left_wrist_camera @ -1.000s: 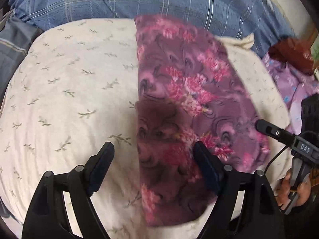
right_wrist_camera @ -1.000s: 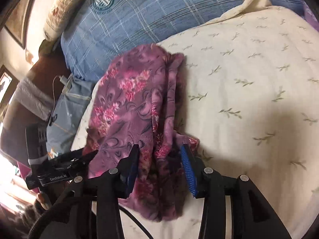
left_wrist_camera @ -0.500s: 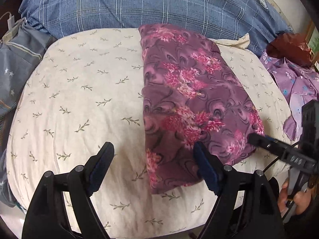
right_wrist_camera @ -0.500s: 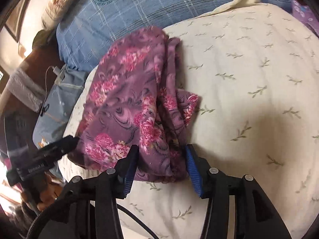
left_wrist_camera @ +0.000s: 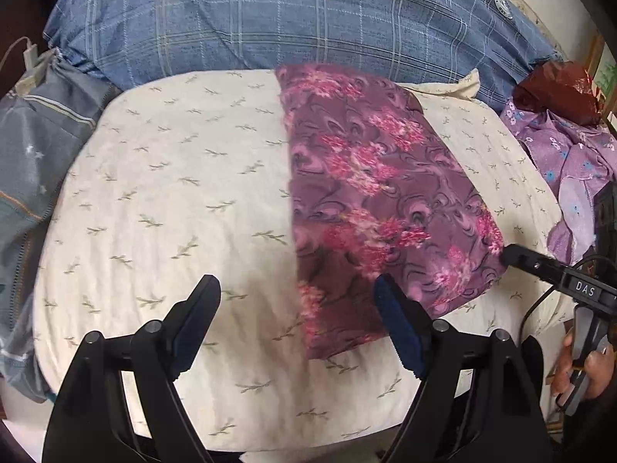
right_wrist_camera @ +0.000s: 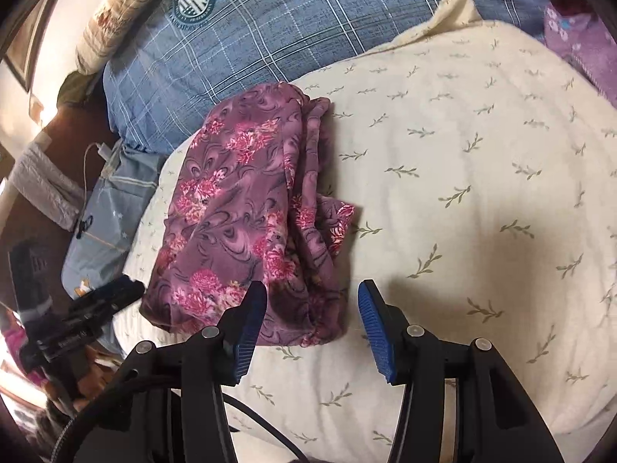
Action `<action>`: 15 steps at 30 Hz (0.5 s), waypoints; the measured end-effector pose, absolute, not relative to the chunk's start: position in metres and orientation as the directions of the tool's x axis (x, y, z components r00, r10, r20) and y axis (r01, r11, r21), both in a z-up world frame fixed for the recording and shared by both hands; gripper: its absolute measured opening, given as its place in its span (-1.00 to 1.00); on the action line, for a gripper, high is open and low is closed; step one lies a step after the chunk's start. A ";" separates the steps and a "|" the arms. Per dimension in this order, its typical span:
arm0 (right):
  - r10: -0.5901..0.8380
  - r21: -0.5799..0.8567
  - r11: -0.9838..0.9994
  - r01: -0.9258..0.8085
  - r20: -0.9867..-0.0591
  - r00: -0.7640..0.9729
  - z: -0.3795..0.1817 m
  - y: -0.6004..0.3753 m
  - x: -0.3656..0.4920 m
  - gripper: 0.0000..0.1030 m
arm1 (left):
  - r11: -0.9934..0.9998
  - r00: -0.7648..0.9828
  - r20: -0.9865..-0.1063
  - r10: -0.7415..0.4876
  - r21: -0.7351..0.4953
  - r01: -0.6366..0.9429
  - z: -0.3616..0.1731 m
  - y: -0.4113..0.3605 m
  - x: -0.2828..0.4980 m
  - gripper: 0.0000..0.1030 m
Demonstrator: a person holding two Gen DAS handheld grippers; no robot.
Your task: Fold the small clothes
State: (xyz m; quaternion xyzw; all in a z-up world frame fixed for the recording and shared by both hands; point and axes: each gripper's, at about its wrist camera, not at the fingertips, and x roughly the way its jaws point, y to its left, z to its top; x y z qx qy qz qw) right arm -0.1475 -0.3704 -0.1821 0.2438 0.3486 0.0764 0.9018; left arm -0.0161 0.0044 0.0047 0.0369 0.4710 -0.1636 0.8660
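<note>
A purple garment with pink flowers (left_wrist_camera: pixel 378 200) lies folded in a long strip on the cream leaf-print cushion (left_wrist_camera: pixel 173 193). It also shows in the right wrist view (right_wrist_camera: pixel 246 216), with bunched layers along its right edge. My left gripper (left_wrist_camera: pixel 297 301) is open and empty, hovering above the garment's near end. My right gripper (right_wrist_camera: pixel 312 305) is open and empty, just short of the garment's near edge. The right gripper's tip (left_wrist_camera: pixel 516 256) shows at the garment's right corner in the left wrist view.
A blue plaid pillow (left_wrist_camera: pixel 289 19) lies behind the cushion. A lilac flowered cloth (left_wrist_camera: pixel 567 162) and a dark red bundle (left_wrist_camera: pixel 555 92) lie at the right. A grey-blue bag (left_wrist_camera: pixel 31 162) and a charger cable (right_wrist_camera: pixel 104 150) lie at the left.
Both grippers have drawn back from the garment, which now lies flat and free. The right jaws have opened wider.
</note>
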 end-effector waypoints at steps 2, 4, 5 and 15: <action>0.280 0.459 0.888 0.034 -0.597 0.752 -0.179 -0.371 -0.152 0.01 | 0.952 0.512 -0.830 -0.221 -0.070 0.297 0.004 0.012 -0.018 0.60; 0.274 0.453 0.891 0.037 -0.598 0.753 -0.178 -0.373 -0.154 0.05 | 0.956 0.501 -0.837 -0.219 -0.082 0.282 -0.001 0.019 -0.017 0.60; 0.281 0.461 0.887 0.034 -0.596 0.752 -0.178 -0.375 -0.153 0.06 | 0.958 0.490 -0.844 -0.220 -0.094 0.269 -0.003 0.023 -0.015 0.60; 0.400 0.576 0.817 -0.025 -0.536 0.744 -0.178 -0.393 -0.131 0.20 | 0.941 0.385 -0.870 -0.308 -0.220 0.256 -0.010 0.020 0.027 0.60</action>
